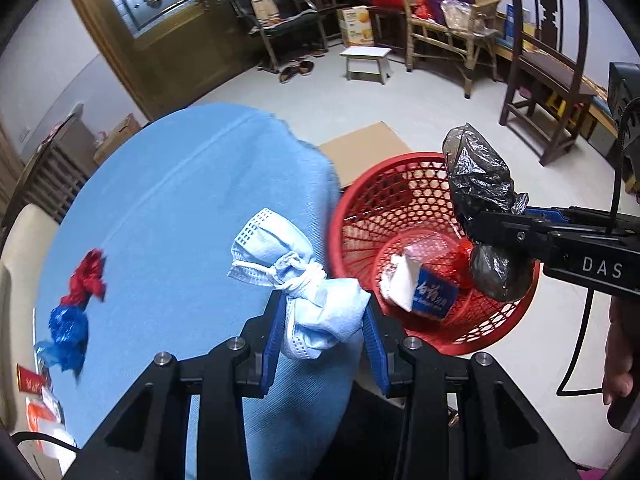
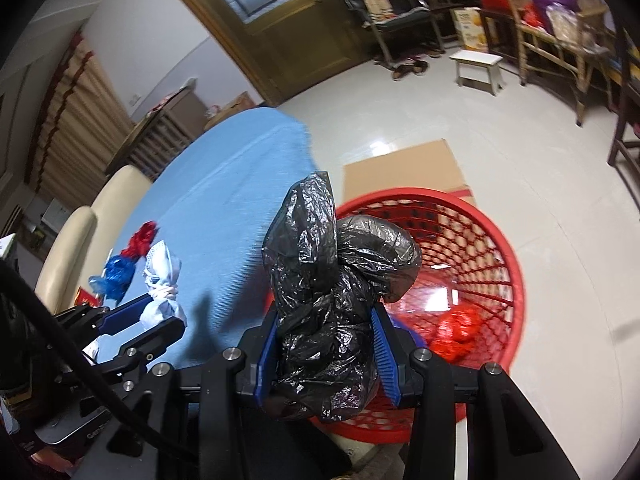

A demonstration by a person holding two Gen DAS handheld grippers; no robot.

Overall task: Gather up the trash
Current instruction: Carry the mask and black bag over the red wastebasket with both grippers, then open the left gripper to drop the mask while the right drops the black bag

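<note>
Both tools are full right now, so this looks like the carry-and-drop step of the clean-up. The left tool [image 1: 326,334] has its two blue pads squeezed onto a light blue paper face mask tied in a knot w/ its white ear strings [image 1: 298,280]; the mask pokes up out of the pads and hangs just past the edge of the round worktop w/ the light blue cloth [image 1: 168,184], right beside the rim of the red plastic basket w/ holes all round [image 1: 404,168], but not over it yet. The right tool [image 2: 326,346] is squeezed onto a crinkly black plastic bag twisted into a lump [image 2: 324,280]. From the left wrist view this bag is over the near-right rim of the red basket, part of it over the open mouth. The red basket stands on the pale floor next to the worktop, in front of a flat brown cardboard sheet [image 1: 360,152]. Inside the basket there's already a blue and white tissue pack [image 1: 424,294] and some red net-like stuff [image 2: 456,332]. Back on the worktop, far from the basket, a red and blue scrunched plastic wrapper [image 1: 78,308] is still lying there, so the job isn't done. Next, I think, the black bag needs to be a bit more over the middle of the basket, then the right tool lets go. The left tool needs to slide the mask across, over the rim, b4 it lets go, or the mask could land on the floor. After that, back for the red and blue wrapper.
</note>
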